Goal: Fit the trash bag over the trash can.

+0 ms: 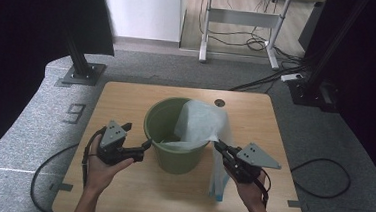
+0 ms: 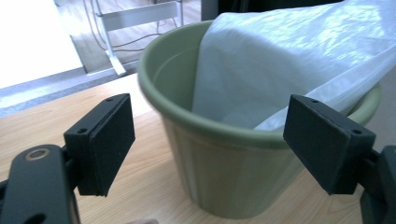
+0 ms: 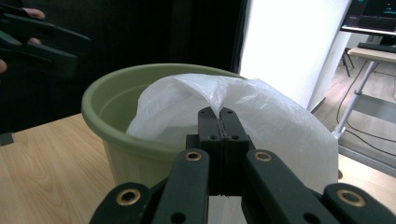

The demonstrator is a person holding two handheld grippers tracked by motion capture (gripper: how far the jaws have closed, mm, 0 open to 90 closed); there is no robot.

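Plastic bag (image 1: 202,124), thin, white and translucent, is draped over the right side of a green bucket (image 1: 165,157) that stands upright near the middle of the wooden surface (image 1: 126,96). Part of the bag lies inside the bucket and part spills over the right rim and hangs down outside, its lower end reaching the surface at the near right.

On the right, the right hand-held gripper (image 1: 219,147) is held just beside the bucket's right rim with its jaws pressed together on a fold of the bag; in the right gripper view the two black pads (image 3: 223,122) meet with the film pinched between them, the bag bulging up behind them over the bucket's rim (image 3: 116,135).

On the left, the left hand-held gripper (image 1: 147,144) is held just beside the bucket's left wall, pointing at it. In the left gripper view its jaws stand wide apart with nothing between the pads (image 2: 112,140), and the bucket's ribbed wall (image 2: 224,177) and the bag (image 2: 280,60) lie beyond them. Whether a jaw tip touches the bucket I cannot tell.

A cable (image 1: 45,176) trails from the left hand-held gripper off the near left edge of the surface.
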